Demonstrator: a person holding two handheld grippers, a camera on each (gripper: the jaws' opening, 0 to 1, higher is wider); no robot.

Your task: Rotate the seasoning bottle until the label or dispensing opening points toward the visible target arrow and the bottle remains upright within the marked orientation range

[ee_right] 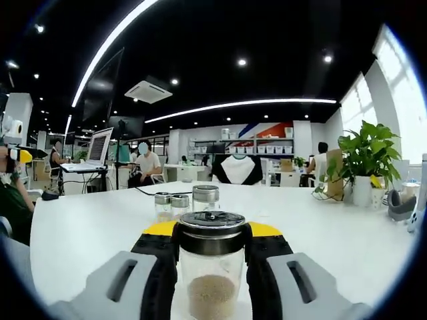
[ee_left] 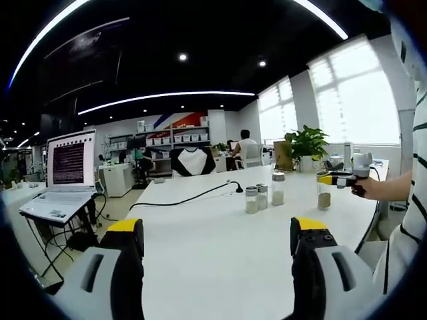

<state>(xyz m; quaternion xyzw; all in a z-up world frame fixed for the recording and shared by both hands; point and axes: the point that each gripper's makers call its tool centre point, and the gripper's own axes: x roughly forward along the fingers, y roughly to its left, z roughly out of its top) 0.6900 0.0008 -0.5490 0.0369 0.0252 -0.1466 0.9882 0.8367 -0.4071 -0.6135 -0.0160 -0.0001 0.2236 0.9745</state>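
A clear seasoning bottle (ee_right: 211,280) with a black and silver lid and tan powder inside stands upright on the white table (ee_right: 87,227). My right gripper (ee_right: 211,230) is shut on it, with the yellow-tipped jaws pressing just below the lid. In the left gripper view the same bottle (ee_left: 324,195) stands at the far right of the table with the right gripper (ee_left: 333,179) on it, held by a person's hand (ee_left: 369,187). My left gripper (ee_left: 217,228) hovers low over the table's near edge, open, with nothing between its jaws.
Three more shaker bottles (ee_left: 262,196) stand grouped mid-table, seen again behind the held one (ee_right: 180,203). A black cable (ee_left: 187,199) crosses the table (ee_left: 200,260). A potted plant (ee_right: 365,157) and small devices sit at the far end. A laptop (ee_left: 67,167) is on a side stand.
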